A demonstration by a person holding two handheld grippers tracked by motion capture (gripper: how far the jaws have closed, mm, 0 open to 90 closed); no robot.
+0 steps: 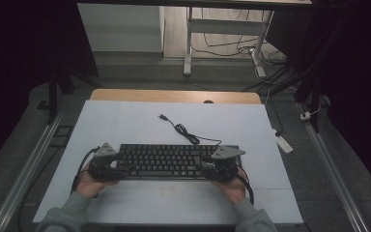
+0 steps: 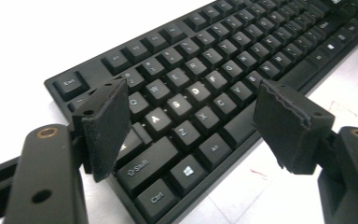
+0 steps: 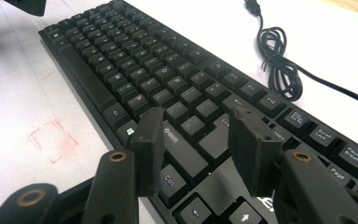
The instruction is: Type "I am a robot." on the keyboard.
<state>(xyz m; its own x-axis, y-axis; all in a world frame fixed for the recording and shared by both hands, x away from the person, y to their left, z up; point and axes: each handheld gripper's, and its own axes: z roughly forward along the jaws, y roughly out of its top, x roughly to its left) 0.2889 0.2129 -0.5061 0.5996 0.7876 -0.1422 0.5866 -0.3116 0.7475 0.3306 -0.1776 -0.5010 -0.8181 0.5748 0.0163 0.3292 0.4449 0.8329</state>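
Observation:
A black keyboard lies lengthwise on the white table, near the front. My left gripper is at its left end. In the left gripper view the jaws stand open above the letter keys of the keyboard, touching nothing. My right gripper is at the right end. In the right gripper view it is open over the Shift and Enter keys of the keyboard. The keyboard's black cable coils behind it and ends in a plug.
A faint red square mark is drawn on the table in front of the keyboard. The coiled cable lies beyond the function keys. A wooden edge borders the far side. A white power strip lies on the floor at the right.

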